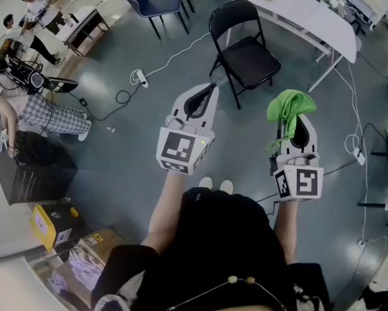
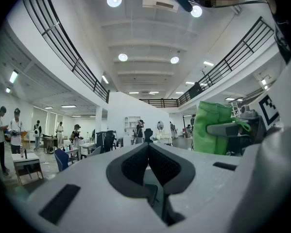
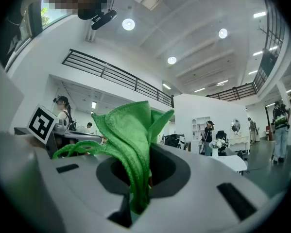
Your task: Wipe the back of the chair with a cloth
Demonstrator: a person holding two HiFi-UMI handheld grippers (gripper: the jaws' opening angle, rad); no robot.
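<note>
While the black folding chair point(image 1: 244, 47) stands well ahead, untouched, the right gripper point(image 1: 298, 127) is clamped on the green cloth point(image 1: 287, 105), bunched upward ready for wiping its back; the left gripper point(image 1: 208, 91), jaws together, holds nothing, seemingly spare for steadying.

A grey floor point(image 1: 116, 154) is crossed by white cables point(image 1: 173, 57) in a large white-walled hall. A long white table point(image 1: 304, 15) and a blue chair point(image 1: 156, 4) are seen at the far side; railed balconies point(image 2: 62, 42) are lit by round ceiling lights point(image 2: 114, 0).
</note>
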